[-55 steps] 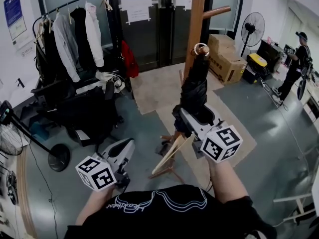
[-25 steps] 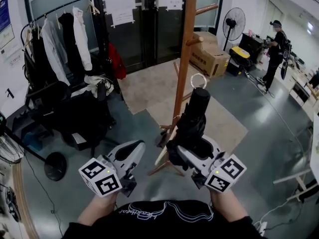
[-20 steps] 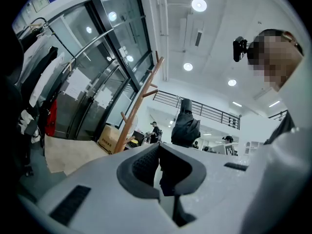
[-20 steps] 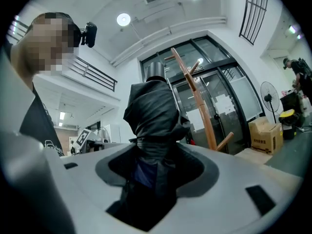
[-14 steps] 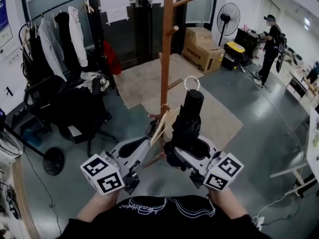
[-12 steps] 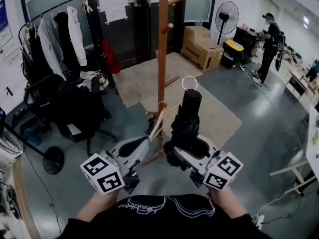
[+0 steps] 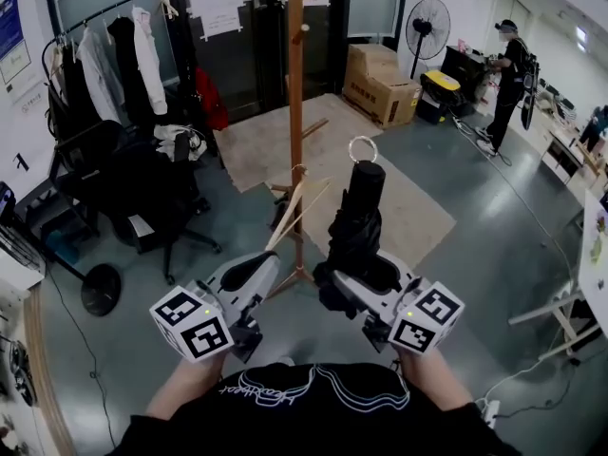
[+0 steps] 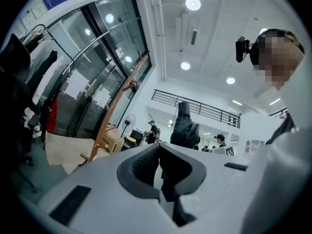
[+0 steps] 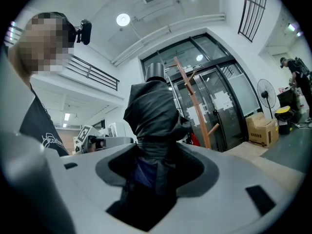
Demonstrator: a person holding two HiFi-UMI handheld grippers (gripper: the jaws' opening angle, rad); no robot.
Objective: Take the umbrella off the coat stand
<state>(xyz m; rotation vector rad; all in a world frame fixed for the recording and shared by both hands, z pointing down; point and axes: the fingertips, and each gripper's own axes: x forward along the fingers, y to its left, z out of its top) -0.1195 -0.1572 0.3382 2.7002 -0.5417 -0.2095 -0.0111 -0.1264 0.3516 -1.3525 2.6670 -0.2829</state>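
The right hand-held gripper (image 7: pixel 344 279) is clamped on the lower part of the folded black umbrella (image 7: pixel 362 212), its jaws spread only as far as the bundled cloth forces them. The right gripper view shows the fabric filling the gap between the pads. The umbrella stands roughly upright above the jaws with its metal ring (image 7: pixel 362 149) at the very top, probably the loop it hung by, so holding it low and upright keeps the ring free.

The left hand-held gripper (image 7: pixel 260 265) hangs just beside it at about the same height, its jaws together at the tips with nothing between them. It looks like a spare hand here, kept near in case the umbrella needs steadying.

Beyond both, the wooden coat stand (image 7: pixel 295 112) rises from the floor (image 7: pixel 475 255), and the umbrella is clear of it, touching neither its post nor its pegs. I judge the task essentially done: the umbrella is off the stand and carried near the person's body. A slip of the smooth cloth through the jaws seems the only remaining risk.
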